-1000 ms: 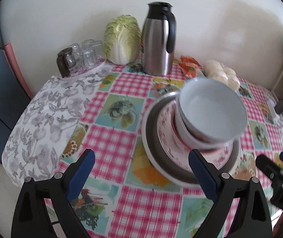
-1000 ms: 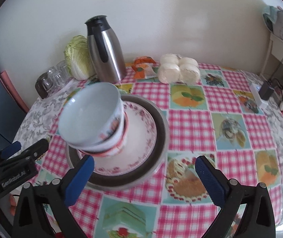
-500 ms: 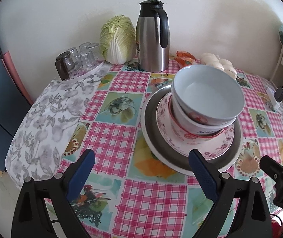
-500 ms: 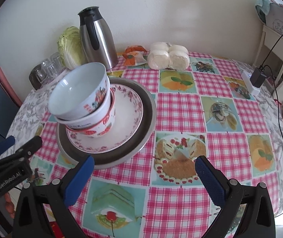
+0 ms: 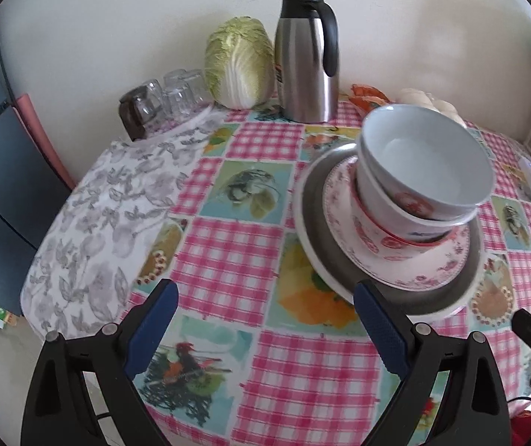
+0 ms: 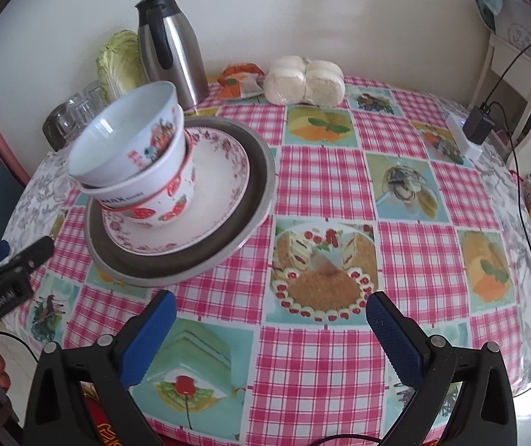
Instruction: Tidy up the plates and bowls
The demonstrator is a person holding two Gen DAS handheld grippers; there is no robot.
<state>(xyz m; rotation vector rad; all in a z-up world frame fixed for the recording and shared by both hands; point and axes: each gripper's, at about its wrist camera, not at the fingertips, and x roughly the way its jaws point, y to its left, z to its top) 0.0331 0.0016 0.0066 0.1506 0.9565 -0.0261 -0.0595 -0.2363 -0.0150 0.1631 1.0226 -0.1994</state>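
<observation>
We are looking at a stack sitting on the tabletop (image 6: 406,245), which is wearing a pink checked cloth with food pictures. At the bottom a wide grey plate (image 6: 243,223) is lying flat; on it a white floral plate (image 6: 220,186) is resting; inside that a strawberry bowl (image 6: 168,200) is sitting, and a white bowl (image 6: 124,141) is nesting in it, leaning a little. We are holding the left gripper (image 5: 265,330) with fingers wide apart and empty, the stack lying just ahead to its right. We are holding the right gripper (image 6: 269,338) likewise spread and empty, the stack lying ahead to its left, not touching. A steel flask (image 5: 308,55) is standing behind the stack.
</observation>
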